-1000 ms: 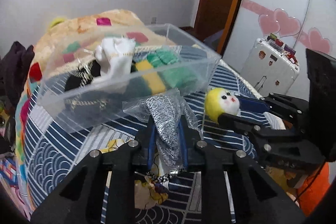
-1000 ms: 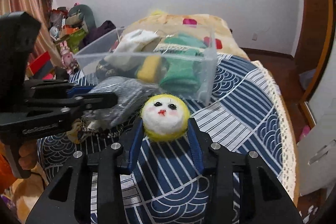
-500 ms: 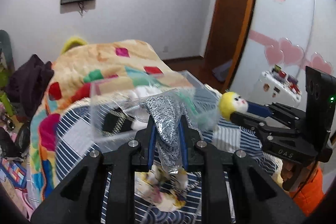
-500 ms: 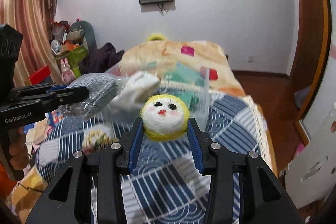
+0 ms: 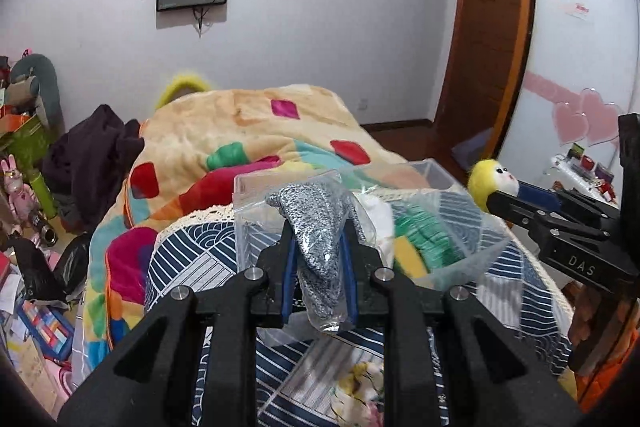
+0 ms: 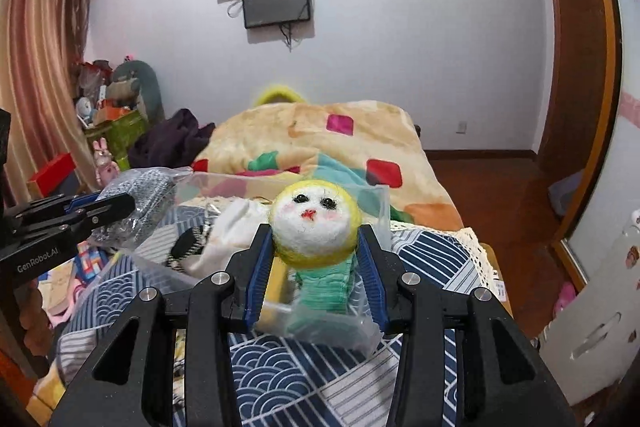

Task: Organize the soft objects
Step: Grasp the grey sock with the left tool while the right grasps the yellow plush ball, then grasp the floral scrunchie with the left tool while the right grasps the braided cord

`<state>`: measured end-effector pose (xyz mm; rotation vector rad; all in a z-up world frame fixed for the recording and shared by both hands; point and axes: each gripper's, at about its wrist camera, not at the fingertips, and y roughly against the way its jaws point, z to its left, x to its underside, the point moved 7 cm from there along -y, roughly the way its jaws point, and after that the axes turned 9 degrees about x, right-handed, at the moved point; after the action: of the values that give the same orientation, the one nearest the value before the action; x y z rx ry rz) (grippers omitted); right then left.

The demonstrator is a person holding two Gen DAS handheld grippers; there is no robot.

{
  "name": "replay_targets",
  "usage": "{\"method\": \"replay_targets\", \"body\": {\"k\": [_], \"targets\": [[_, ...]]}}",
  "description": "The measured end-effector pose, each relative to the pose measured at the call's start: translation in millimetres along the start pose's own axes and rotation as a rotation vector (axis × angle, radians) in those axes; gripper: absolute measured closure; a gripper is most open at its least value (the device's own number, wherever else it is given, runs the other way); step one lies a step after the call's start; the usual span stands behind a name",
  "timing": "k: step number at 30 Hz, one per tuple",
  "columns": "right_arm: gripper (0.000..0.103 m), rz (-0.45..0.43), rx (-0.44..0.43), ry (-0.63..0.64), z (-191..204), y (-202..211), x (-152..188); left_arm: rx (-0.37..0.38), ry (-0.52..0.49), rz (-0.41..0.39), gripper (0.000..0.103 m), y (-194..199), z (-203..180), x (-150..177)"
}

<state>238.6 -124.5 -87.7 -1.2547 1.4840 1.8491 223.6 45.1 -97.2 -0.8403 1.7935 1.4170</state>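
My left gripper (image 5: 318, 247) is shut on a grey knitted item in a clear plastic bag (image 5: 316, 223), held above the near side of a clear plastic bin (image 5: 256, 211). The bin holds a white sock, green and yellow cloths and a dark item. My right gripper (image 6: 314, 247) is shut on a yellow felt ball with a white face (image 6: 312, 227), held just in front of the bin (image 6: 376, 211). The left gripper and bag show at left in the right wrist view (image 6: 120, 205); the right gripper and ball show at right in the left wrist view (image 5: 490, 179).
The bin sits on a bed with a blue patterned sheet (image 6: 288, 375). A colourful blanket (image 5: 248, 139) lies behind it. A floral cloth (image 5: 360, 395) lies under the left gripper. Clutter and toys stand on the left (image 6: 112, 115); a white cabinet (image 6: 592, 319) is on the right.
Both grippers have risen and tilted up, still holding their items. The bin now sits lower and nearer in both views, and more of the wall and screens shows.
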Motion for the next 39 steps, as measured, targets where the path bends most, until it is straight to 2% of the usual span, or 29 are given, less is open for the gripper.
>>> {"method": "replay_targets", "body": {"k": [9, 13, 21, 25, 32, 34, 38, 39], "targets": [[0.064, 0.120, 0.058, 0.044, 2.1, -36.2, 21.8, -0.025, -0.007, 0.091, 0.083, -44.1, 7.7, 18.2], [0.064, 0.146, 0.053, 0.052, 3.0, -39.5, 28.7, -0.042, -0.034, 0.097, 0.083, -47.0, 6.7, 23.9], [0.060, 0.155, 0.026, 0.047, 4.4, -37.2, 27.5, -0.025, 0.004, 0.125, 0.079, -44.7, 8.7, 27.3], [0.045, 0.138, 0.019, 0.050, 7.7, -32.5, 25.0, -0.023, 0.012, 0.124, 0.072, -37.6, 8.6, 28.7], [0.040, 0.083, 0.011, 0.058, 16.5, -15.9, 15.6, -0.033, -0.006, 0.084, 0.052, -13.2, 2.8, 28.4], [0.030, 0.060, 0.006, 0.056, 17.2, -7.6, 13.5, -0.025, -0.003, 0.066, 0.047, -3.8, 2.1, 26.7], [0.028, 0.021, 0.001, 0.064, 21.4, 5.2, 11.9, -0.021, -0.016, 0.042, 0.036, 13.3, -1.5, 27.8], [0.028, 0.020, -0.006, 0.067, 23.3, 7.4, 12.8, -0.022, -0.022, 0.039, 0.031, 17.3, -2.7, 29.6]]}}
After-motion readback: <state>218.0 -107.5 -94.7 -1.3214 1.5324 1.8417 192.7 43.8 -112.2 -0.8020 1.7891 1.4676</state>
